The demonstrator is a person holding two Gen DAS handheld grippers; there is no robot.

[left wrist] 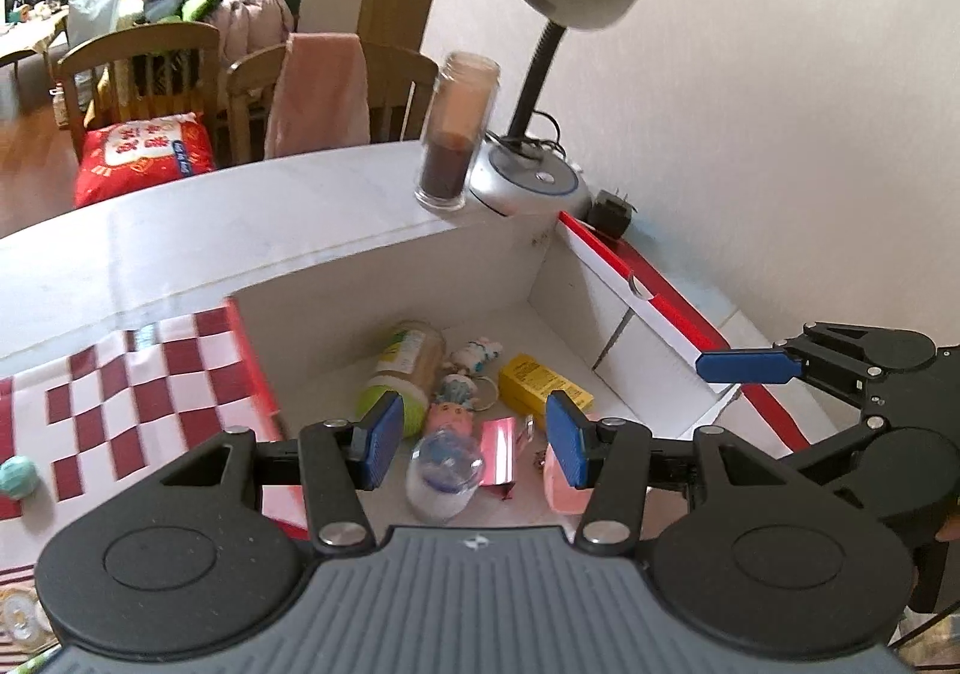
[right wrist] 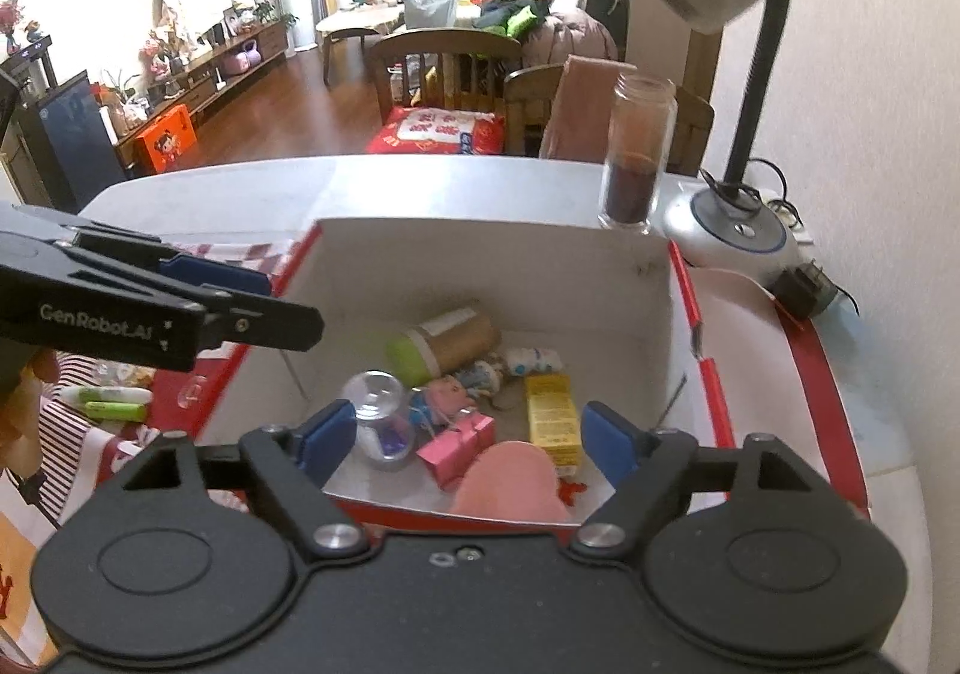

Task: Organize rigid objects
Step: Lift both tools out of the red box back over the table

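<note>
Grippers hang side by side above an open white box (right wrist: 492,266) with red edges, which sits on a pale table (left wrist: 210,230) against the wall. The left gripper (left wrist: 474,434) has its blue pads partly apart with nothing between them; the things seen through the gap lie lower down on the box floor. The right gripper (right wrist: 468,440) stands with its jaws wide and empty, and a pink heart-shaped piece (right wrist: 510,479) lies just below it at the near wall of the box. Inside the box sits a loose cluster: a tan bottle with a green cap (right wrist: 444,350) lying on its side, a clear round-topped bottle (right wrist: 378,416) beside it, a yellow carton (right wrist: 552,416) lying flat, a pink carton (right wrist: 459,446) touching the heart-shaped piece, and a few small figurine keychains (right wrist: 474,380) between the bottle and the cartons. On the table behind the box a tall glass jar (right wrist: 636,158) with dark contents stands upright, just beside the round base of a desk lamp (right wrist: 732,236), whose white shade leans over the box. A black plug adapter (right wrist: 804,290) rests near the lamp base. A red-and-white checked cloth (left wrist: 120,392) lies left of the box, with a small teal ball (left wrist: 18,479) on it
</note>
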